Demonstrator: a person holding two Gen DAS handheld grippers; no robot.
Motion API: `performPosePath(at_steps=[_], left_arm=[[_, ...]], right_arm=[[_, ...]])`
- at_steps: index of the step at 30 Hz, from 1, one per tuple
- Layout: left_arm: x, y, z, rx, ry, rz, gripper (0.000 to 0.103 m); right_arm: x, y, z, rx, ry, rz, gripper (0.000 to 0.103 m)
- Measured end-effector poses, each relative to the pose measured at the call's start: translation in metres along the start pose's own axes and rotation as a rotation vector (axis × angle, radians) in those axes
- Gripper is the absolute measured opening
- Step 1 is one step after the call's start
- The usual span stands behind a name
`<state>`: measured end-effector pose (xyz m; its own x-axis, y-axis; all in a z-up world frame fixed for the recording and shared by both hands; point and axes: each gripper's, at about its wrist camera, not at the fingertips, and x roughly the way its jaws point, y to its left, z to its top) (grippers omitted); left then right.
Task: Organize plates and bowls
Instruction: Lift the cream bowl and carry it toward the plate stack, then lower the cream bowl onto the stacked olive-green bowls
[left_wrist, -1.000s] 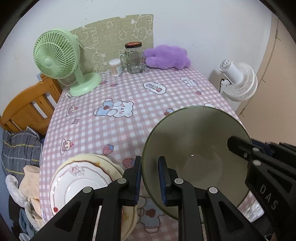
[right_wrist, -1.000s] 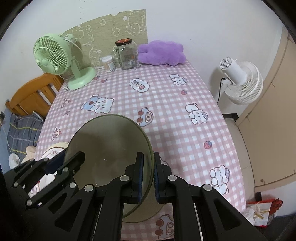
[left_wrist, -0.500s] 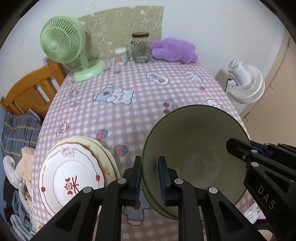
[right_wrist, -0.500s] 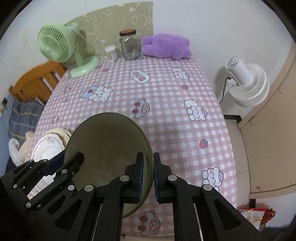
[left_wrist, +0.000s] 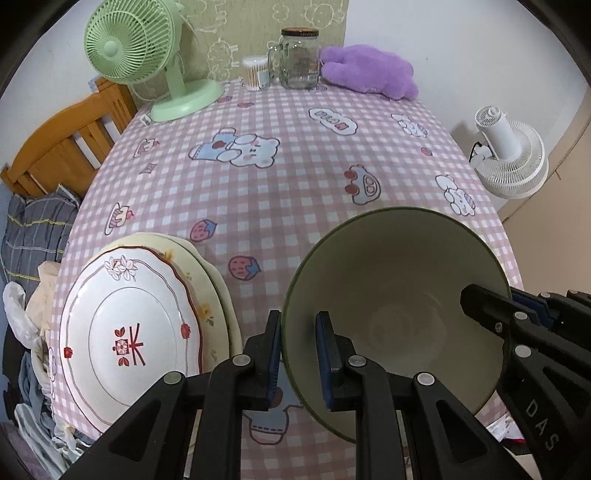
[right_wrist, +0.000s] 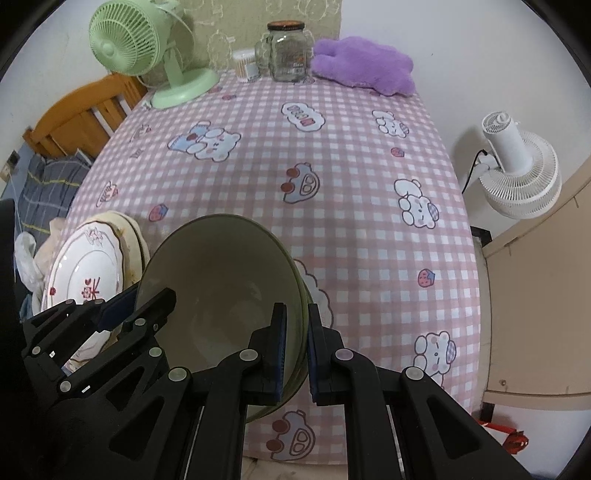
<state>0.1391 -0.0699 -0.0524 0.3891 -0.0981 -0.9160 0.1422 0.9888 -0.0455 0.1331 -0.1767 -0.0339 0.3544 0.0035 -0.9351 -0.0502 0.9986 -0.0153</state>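
A large olive-green bowl (left_wrist: 399, 306) (right_wrist: 225, 291) hangs above the near edge of the table, tilted toward the cameras. My left gripper (left_wrist: 298, 321) is shut on its left rim and my right gripper (right_wrist: 296, 317) is shut on its right rim. In the left wrist view the right gripper (left_wrist: 487, 299) shows at the bowl's far side. To the bowl's left a stack of plates (left_wrist: 133, 332) (right_wrist: 88, 266) rests on the table, a white plate with red flower marks on top and cream plates under it.
The table wears a pink checked cloth (left_wrist: 280, 192) with cartoon prints. At the back stand a green fan (left_wrist: 147, 55), a glass jar (left_wrist: 299, 59), a cotton swab tub (left_wrist: 255, 73) and a purple plush (left_wrist: 369, 70). A white fan (right_wrist: 517, 173) stands right, a wooden bed frame (left_wrist: 62, 144) left.
Both grippers have sunk toward the table with the bowl held between them, and both have rolled a little. The plate stack has come further into view at the left.
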Motion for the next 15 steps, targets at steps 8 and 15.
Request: performPosePath(at_steps=[8,15], left_arm=[[0.0022,-0.0011,0.0004,0.038,-0.01,-0.006,0.015],[0.003,-0.0029,-0.0015,0.079,-0.005,-0.039,0.016]], right_arm=[[-0.0001,0.0039,0.0019,0.009,-0.004,-0.036,0.013],[0.0,-0.0007,-0.0052,0.072,-0.022,-0.06,0.013]])
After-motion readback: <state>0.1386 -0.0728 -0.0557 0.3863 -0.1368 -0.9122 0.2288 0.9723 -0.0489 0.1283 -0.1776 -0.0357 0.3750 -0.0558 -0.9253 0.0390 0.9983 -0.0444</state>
